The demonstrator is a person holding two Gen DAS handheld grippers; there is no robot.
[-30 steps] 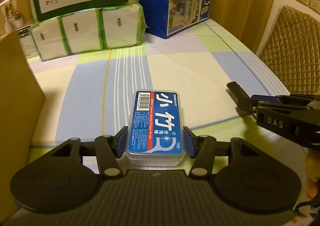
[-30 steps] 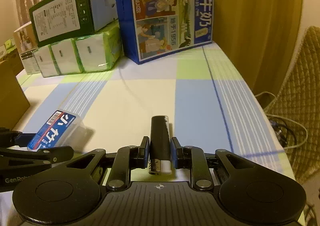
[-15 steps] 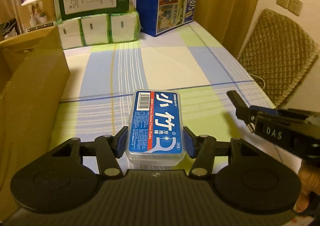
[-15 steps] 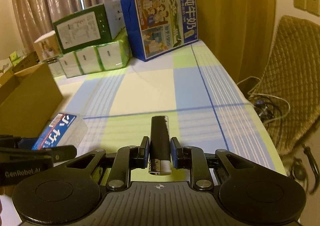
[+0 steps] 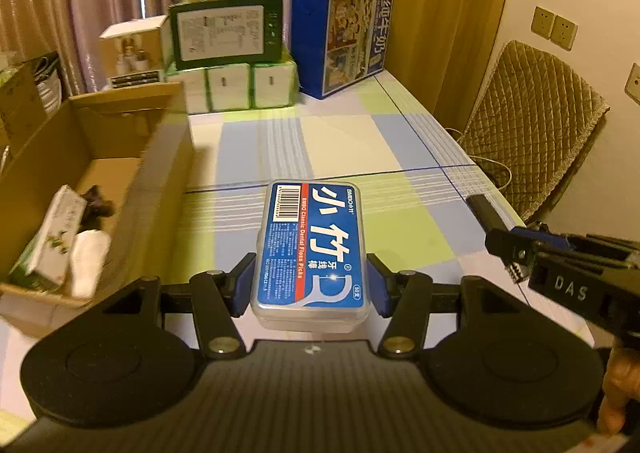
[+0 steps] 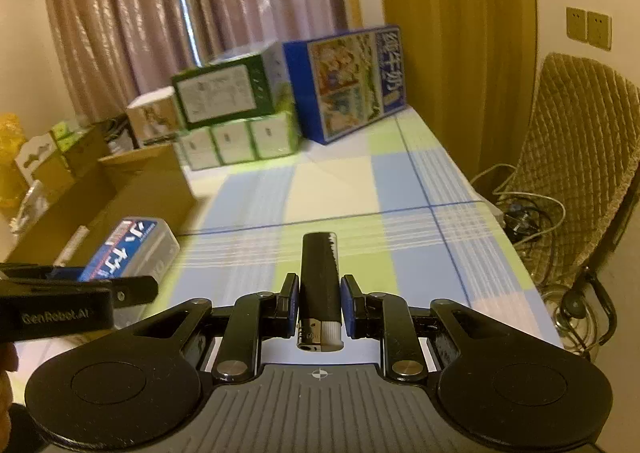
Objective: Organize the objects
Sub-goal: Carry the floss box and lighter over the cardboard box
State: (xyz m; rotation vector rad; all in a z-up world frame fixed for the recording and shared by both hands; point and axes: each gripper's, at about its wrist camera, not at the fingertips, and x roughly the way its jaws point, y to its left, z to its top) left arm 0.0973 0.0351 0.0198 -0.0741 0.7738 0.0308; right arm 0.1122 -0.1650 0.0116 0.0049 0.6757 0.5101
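Left wrist fisheye: left gripper (image 5: pixel 310 284) pinching a clear plastic floss pick box (image 5: pixel 312 249) by its long sides, blue pads pressed against both flanks, blue label up, barcode at the far end. Held above the checked tablecloth (image 5: pixel 340 141), not resting on it. To the left, an open cardboard box (image 5: pixel 156 173) with its near wall just beside the left finger; inside, a green-and-white packet (image 5: pixel 48 237), a white item (image 5: pixel 86 261) and something dark, blurred. At the far end of the table, a green carton (image 5: pixel 224 29) stacked on a wrapped tissue pack (image 5: pixel 240 87), a blue milk carton (image 5: pixel 344 39) to the right of them, a smaller pale box (image 5: pixel 132 49) to the left. Quilted chair (image 5: pixel 536 121) beyond the right edge of the table. At right, the right gripper (image 5: pixel 516 253) seen from the side, a black tip sticking forward from it, part of a hand (image 5: pixel 612 405) below.

Right wrist fisheye: right gripper (image 6: pixel 319 305) clamped on a black lighter (image 6: pixel 320 277), lying lengthwise between the fingers, metal head and white collar toward the camera, black body pointing away. Also clear of the tablecloth (image 6: pixel 400 181). At left, the left gripper (image 6: pixel 120 291) in profile with the floss pick box (image 6: pixel 128 253) in it, near the cardboard box (image 6: pixel 152 189) wall. Same stack of cartons at the far end; cables (image 6: pixel 528 213) on the floor by the chair (image 6: pixel 580 141).
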